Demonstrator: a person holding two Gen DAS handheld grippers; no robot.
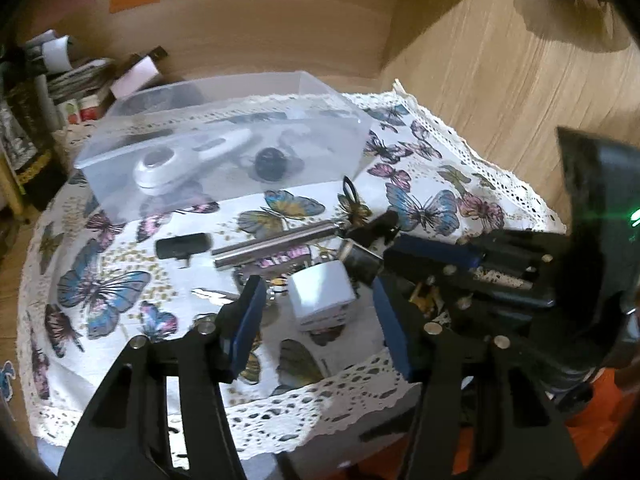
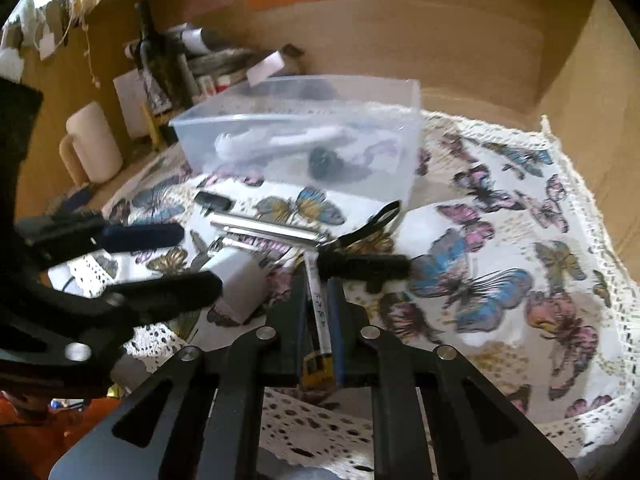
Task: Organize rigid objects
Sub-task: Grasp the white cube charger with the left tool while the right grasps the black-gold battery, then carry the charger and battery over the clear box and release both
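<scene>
**Right claw clamped on a thin tube, left claw around the white cube**

We can read no brand; the thin tube (image 2: pixel 319 312) carries small printed marks too blurred to make out. On the butterfly cloth (image 1: pixel 424 208) covering the bench we see a clear plastic box (image 1: pixel 224 136) holding a white gadget (image 1: pixel 160 168) and a dark round thing (image 1: pixel 270 164). In front of it lie a small black stick (image 1: pixel 183 246) and a metal bar (image 1: pixel 276 242). Bottles and a mug (image 2: pixel 92 144) crowd the far left. Our right claw (image 2: pixel 319 300) is pressed together on the tube. Our left claw (image 1: pixel 320 300) stands half apart, its fingers either side of the white cube (image 1: pixel 322 296), not pressing it.
</scene>
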